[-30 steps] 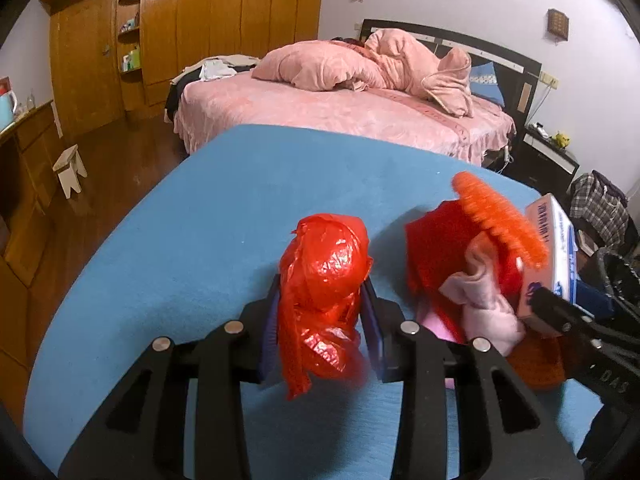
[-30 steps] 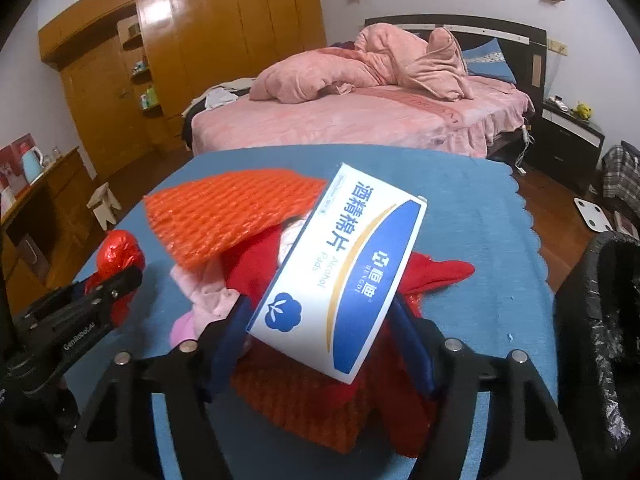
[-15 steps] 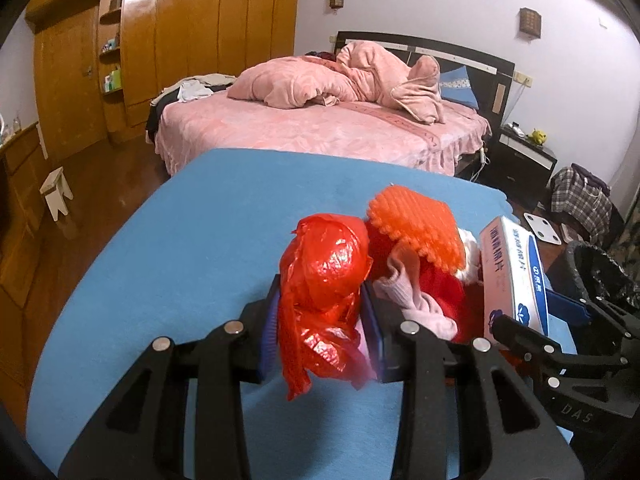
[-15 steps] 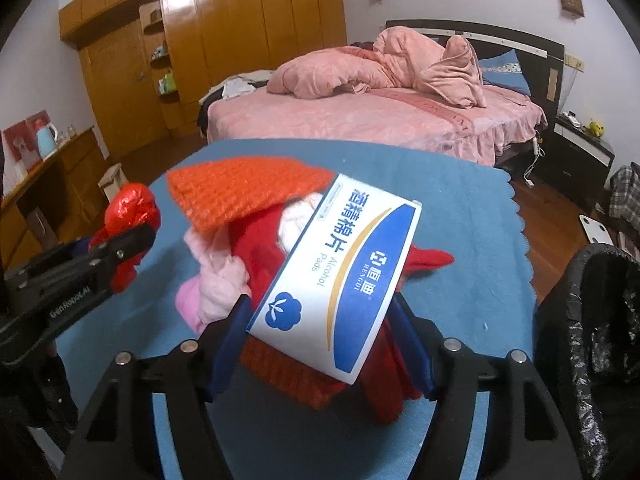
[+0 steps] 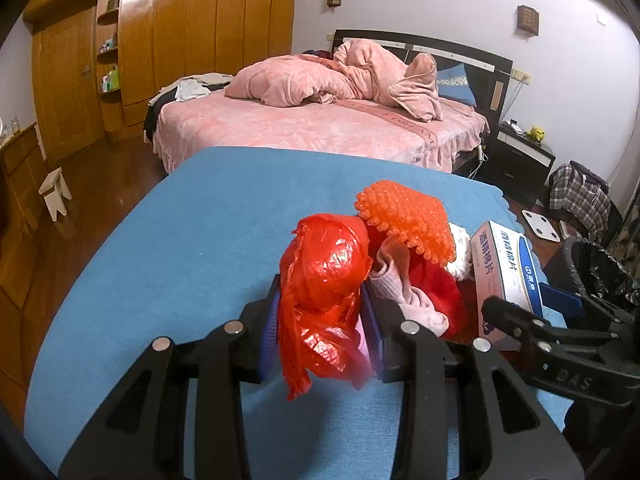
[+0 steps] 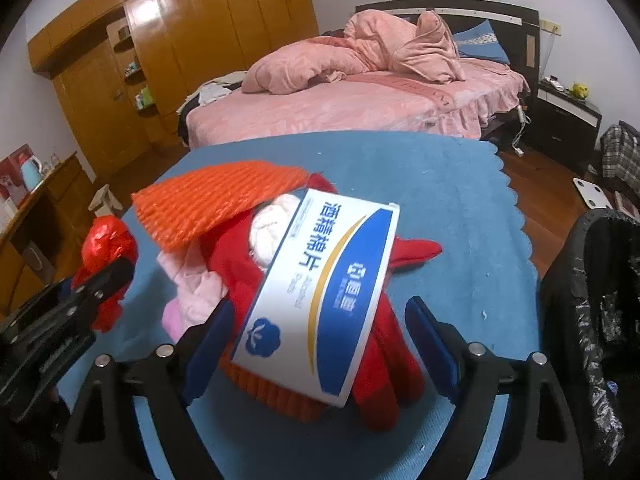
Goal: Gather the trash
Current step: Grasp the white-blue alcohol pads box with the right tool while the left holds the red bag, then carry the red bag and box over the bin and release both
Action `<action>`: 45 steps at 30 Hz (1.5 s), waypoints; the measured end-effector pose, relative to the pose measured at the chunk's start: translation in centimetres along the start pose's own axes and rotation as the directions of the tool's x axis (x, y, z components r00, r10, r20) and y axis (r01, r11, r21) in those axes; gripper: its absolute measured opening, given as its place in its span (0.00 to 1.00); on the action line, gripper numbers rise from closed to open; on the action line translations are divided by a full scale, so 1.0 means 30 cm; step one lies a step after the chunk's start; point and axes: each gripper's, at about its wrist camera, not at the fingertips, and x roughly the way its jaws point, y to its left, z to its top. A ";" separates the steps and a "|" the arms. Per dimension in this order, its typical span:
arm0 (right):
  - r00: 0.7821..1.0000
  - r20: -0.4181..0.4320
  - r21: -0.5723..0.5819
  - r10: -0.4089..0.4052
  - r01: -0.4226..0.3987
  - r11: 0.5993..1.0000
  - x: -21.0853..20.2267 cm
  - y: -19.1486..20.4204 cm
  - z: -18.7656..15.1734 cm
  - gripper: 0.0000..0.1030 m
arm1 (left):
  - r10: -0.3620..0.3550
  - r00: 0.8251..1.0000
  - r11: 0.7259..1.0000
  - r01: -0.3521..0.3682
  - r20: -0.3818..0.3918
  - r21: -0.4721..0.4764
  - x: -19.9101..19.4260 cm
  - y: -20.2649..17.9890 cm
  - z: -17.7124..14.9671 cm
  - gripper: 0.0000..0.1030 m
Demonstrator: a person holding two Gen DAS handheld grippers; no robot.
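the left hand-held gripper (image 5: 322, 316) is clamping the red bag (image 5: 324, 284); the right hand-held gripper (image 6: 316, 340), seemingly apart around the box (image 6: 320, 300), is needing a square squeeze.

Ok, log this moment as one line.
left claw: shut on red bag | right claw: open around swab box | black bin: to right

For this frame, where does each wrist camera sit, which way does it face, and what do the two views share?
Left wrist: behind the left gripper, facing the bed; fingers clamp a red plastic bag; the right gripper shows at right.
Right wrist: behind the right gripper, facing the bed; open fingers flank a white-and-blue box; the left gripper shows at left.
Shared: blue tablecloth, orange mesh, black bin.
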 end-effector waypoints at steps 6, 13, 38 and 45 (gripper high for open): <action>1.000 -0.006 -0.035 -0.002 0.001 0.999 -0.005 0.010 0.004 0.62 | -0.007 1.000 1.000 0.007 0.015 0.010 -0.020 -0.011 0.005 0.34; 1.000 0.027 -0.049 0.005 -0.003 0.999 -0.080 -0.017 0.009 0.58 | -0.026 0.999 0.999 0.025 0.043 0.028 -0.076 -0.052 0.006 0.34; 0.999 -0.024 -0.029 -0.032 0.032 0.999 -0.062 -0.107 -0.038 0.54 | -0.057 0.998 0.996 0.056 0.008 0.076 -0.062 -0.146 -0.048 0.34; 0.999 0.048 -0.002 -0.019 0.019 1.000 -0.187 -0.153 -0.004 0.54 | -0.093 0.995 0.992 0.089 0.042 0.089 -0.107 -0.192 -0.024 0.34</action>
